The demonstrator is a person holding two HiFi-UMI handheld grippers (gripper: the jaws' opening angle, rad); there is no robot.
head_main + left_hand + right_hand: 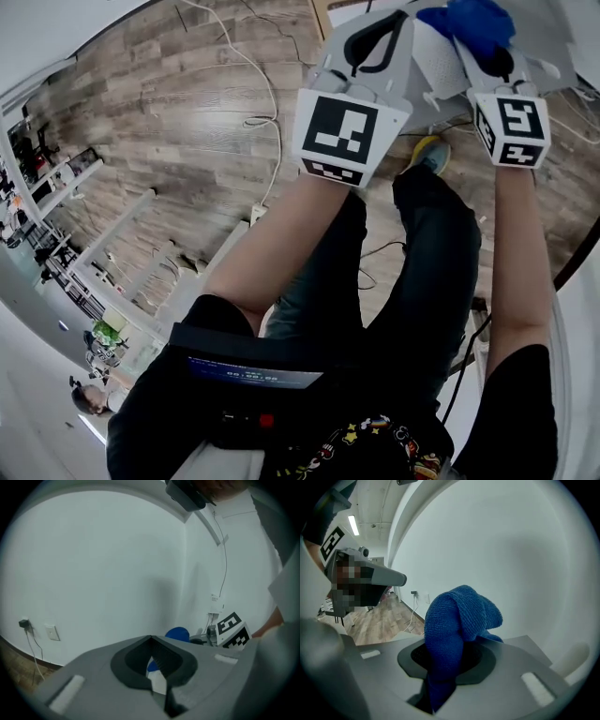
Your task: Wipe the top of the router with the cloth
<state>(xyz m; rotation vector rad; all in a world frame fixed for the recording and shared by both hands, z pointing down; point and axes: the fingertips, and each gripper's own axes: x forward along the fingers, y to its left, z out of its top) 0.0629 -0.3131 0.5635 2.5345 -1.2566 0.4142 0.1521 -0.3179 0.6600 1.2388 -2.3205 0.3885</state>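
In the head view both grippers are raised at the top edge. My right gripper (pixel 478 47) is shut on a bunched blue cloth (pixel 476 19); the cloth (pixel 457 620) bulges up out of its jaws (pixel 454 646) in the right gripper view. A white perforated thing, probably the router (pixel 439 58), lies between the two grippers, mostly hidden. My left gripper (pixel 403 19) has its tips together (pixel 150 639) with nothing seen gripped. Through its jaw opening a strip of white and a bit of blue show. The cloth (pixel 177 633) and the right gripper's marker cube (pixel 232 630) appear beyond it.
Below me are my legs, a yellow shoe (pixel 428 152) and a wooden floor (pixel 187 103) with white cables (pixel 258 94). Shelving (pixel 103 234) stands at the left. A white wall (pixel 108 564) with sockets (pixel 51 632) fills the gripper views. A person (pixel 89 400) stands at lower left.
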